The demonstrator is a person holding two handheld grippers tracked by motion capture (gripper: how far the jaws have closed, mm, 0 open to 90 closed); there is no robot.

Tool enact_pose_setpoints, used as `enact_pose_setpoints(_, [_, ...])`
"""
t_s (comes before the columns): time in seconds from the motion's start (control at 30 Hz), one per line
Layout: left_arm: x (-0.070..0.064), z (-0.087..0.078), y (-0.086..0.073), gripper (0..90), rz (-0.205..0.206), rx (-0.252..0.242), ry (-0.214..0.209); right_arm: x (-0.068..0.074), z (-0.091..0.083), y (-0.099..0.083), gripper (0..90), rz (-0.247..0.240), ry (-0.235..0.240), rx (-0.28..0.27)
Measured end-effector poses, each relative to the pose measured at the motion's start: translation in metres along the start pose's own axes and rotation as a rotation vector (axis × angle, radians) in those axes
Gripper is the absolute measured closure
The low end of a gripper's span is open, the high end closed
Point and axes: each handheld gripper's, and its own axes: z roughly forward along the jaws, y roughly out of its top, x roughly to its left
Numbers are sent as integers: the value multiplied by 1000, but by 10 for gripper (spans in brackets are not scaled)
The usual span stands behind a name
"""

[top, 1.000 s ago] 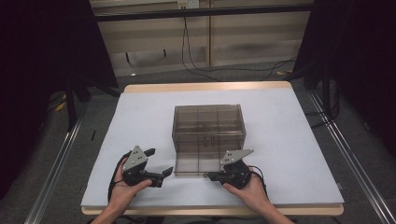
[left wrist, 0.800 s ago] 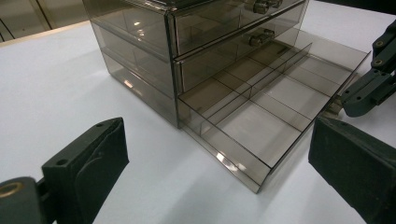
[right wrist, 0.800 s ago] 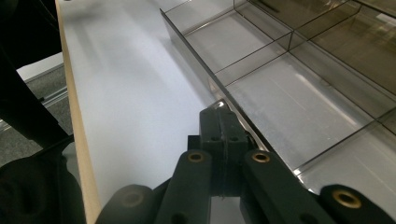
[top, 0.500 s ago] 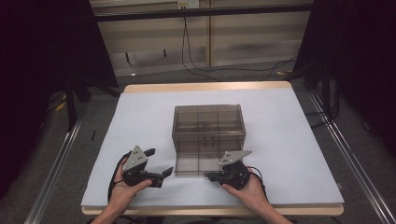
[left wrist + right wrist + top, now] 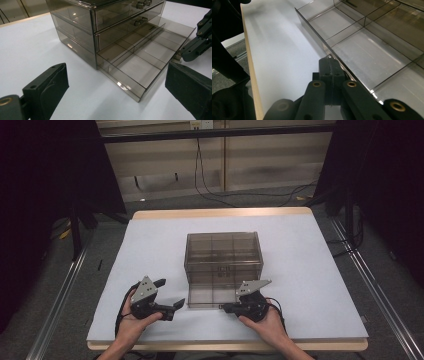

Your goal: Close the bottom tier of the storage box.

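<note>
Right tool [image 5: 226,308] pinches the pulled-out bottom drawer [image 5: 140,60].

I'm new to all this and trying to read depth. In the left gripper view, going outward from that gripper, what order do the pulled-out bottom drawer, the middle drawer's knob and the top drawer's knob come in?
1. Bottom drawer: pulled out, lowest, just ahead of the left gripper.
2. Middle drawer's knob: farther back, upper right.
3. Top drawer's knob: farthest, at the top edge.

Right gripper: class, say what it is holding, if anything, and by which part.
The right gripper is shut on the bottom drawer of the drawer unit, pinching its front wall at the handle. The left gripper is open and holds nothing.
</note>
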Motion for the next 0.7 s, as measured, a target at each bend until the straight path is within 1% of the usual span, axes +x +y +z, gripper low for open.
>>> enact_pose_setpoints(0.03, [0, 0, 0, 47, 1, 0, -1, 0, 0, 0, 900, 0, 0, 0])
enact_pose_setpoints(0.07, [1, 0, 0, 47, 13, 3, 0, -1, 0, 0, 900, 4, -3, -4])
enact_pose_setpoints(0.1, [1, 0, 0, 47, 16, 6, -2, -1, 0, 0, 900, 3, -3, -3])
enact_pose_setpoints(0.13, [0, 0, 0, 47, 15, 8, 5, -1, 0, 0, 900, 4, -1, -2])
enact_pose_setpoints(0.2, [0, 0, 0, 47, 12, 4, 0, -1, 0, 0, 900, 5, -6, -3])
enact_pose_setpoints(0.23, [1, 1, 0, 47, 1, 3, 2, -2, -1, 0, 900, 18, -4, -7])
enact_pose_setpoints(0.27, [2, 2, 0, 47, 9, 10, 2, -3, 0, 0, 900, 22, -2, -11])
enact_pose_setpoints(0.37, [0, 1, -1, 47, -2, 7, -1, -3, 3, 0, 900, 13, -5, 1])
enact_pose_setpoints(0.4, [0, 0, -1, 47, 2, 5, 4, -2, 3, 0, 900, 18, -8, 1])
enact_pose_setpoints(0.43, [0, 1, -1, 47, -2, 7, 1, -3, 2, 1, 900, 12, -10, -5])
enact_pose_setpoints(0.5, [1, 2, -1, 47, -7, 9, -3, -4, 1, 2, 900, 17, -12, -15])
enact_pose_setpoints(0.53, [0, 2, -1, 47, 3, 16, 4, -4, 0, 2, 900, 20, -15, -18])
enact_pose_setpoints(0.57, [0, 1, -1, 47, 9, 12, -4, -4, 0, 2, 900, 18, -15, -19])
enact_pose_setpoints(0.6, [0, 1, -1, 47, 3, 5, -7, -4, -1, 2, 900, 22, -12, -22])
enact_pose_setpoints(0.67, [1, 3, -1, 47, 5, 19, -5, -5, 1, 2, 900, 26, -4, -20])
enact_pose_setpoints(0.7, [0, 3, -1, 47, 2, 21, -1, -5, 1, 2, 900, 25, -8, -18])
